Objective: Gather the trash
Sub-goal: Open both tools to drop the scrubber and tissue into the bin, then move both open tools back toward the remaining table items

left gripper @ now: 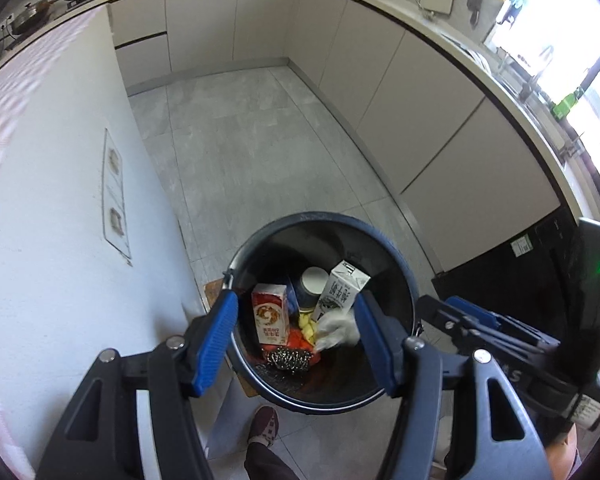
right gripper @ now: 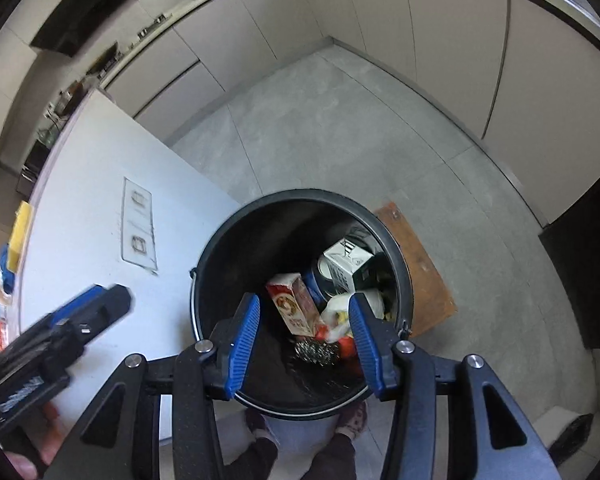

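Note:
A dark round trash bin point(left gripper: 396, 264) stands on the floor below both grippers; it also shows in the right wrist view point(right gripper: 220, 248). Inside lie a red carton point(left gripper: 270, 316) point(right gripper: 296, 308), a white carton point(left gripper: 342, 290) point(right gripper: 346, 264), a paper cup point(left gripper: 314, 282), a steel scourer point(left gripper: 290, 360) point(right gripper: 316, 352), crumpled white paper point(left gripper: 338, 330) point(right gripper: 340, 312) and red and yellow scraps. My left gripper point(left gripper: 296, 312) is open and empty above the bin. My right gripper point(right gripper: 304, 312) is open and empty above it too, and shows in the left wrist view point(left gripper: 476, 320).
A white table point(left gripper: 60, 200) point(right gripper: 92, 208) stands left of the bin, with yellow and blue items point(right gripper: 18, 240) on it. A brown board point(right gripper: 424, 272) lies under the bin. Beige cabinets point(left gripper: 440, 120) ring the grey floor. The person's feet point(right gripper: 352, 420) are below the bin.

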A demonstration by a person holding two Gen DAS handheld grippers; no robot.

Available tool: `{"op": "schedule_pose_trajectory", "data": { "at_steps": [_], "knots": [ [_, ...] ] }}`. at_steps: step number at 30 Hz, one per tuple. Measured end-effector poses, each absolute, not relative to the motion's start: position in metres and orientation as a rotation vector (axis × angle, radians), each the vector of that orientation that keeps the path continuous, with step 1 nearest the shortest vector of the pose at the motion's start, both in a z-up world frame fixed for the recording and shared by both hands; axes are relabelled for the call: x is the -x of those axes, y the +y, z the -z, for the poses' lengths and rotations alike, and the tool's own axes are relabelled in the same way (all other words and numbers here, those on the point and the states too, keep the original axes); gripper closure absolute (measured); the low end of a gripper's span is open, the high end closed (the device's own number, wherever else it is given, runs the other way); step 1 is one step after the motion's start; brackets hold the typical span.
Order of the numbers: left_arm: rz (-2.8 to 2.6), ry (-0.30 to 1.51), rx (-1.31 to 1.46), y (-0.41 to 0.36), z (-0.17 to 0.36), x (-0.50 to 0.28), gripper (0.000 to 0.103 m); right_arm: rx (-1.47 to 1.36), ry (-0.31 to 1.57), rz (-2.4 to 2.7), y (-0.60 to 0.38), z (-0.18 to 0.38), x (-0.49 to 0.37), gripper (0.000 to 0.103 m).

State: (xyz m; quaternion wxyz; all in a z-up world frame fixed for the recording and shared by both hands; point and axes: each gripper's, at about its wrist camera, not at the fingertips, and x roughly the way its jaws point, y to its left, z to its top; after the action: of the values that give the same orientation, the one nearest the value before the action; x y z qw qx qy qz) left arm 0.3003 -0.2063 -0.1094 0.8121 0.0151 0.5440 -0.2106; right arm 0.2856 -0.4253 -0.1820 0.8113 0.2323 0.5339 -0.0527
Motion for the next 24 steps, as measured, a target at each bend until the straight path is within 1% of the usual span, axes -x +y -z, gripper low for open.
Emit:
{"op": "schedule_pose_trajectory", "data": {
  "at_steps": [2,8,14,18,20,21,24],
  "knots": [
    [0.445,1.162,-0.03,-0.202,0.108,-0.3,0.04,-0.503,1.12,0.116,-0.422,0.178,-0.286,0.054],
    [0.448,1.164,-0.009,-0.199,0.097,-0.297,0.04,-0.406,1.095,0.145,-0.408,0.154,-0.282,0.054],
    [0.466,1.122,0.008,-0.192,0.063,-0.286,0.04,-0.341,1.049,0.153,-0.393,0.108,-0.27,0.054],
    [0.451,1.088,0.033,-0.174,0.034,-0.277,0.04,-0.354,1.007,0.136,-0.385,0.071,-0.264,0.052],
    [0.44,1.071,0.052,-0.161,0.021,-0.273,0.04,-0.337,0.984,0.112,-0.374,0.053,-0.264,0.045],
    [0.427,1.059,0.056,-0.153,0.014,-0.271,0.037,-0.329,0.974,0.097,-0.368,0.045,-0.265,0.043],
    [0.374,1.025,0.069,-0.127,0.001,-0.266,0.035,-0.311,0.939,0.038,-0.346,0.026,-0.27,0.04]
  ]
}}
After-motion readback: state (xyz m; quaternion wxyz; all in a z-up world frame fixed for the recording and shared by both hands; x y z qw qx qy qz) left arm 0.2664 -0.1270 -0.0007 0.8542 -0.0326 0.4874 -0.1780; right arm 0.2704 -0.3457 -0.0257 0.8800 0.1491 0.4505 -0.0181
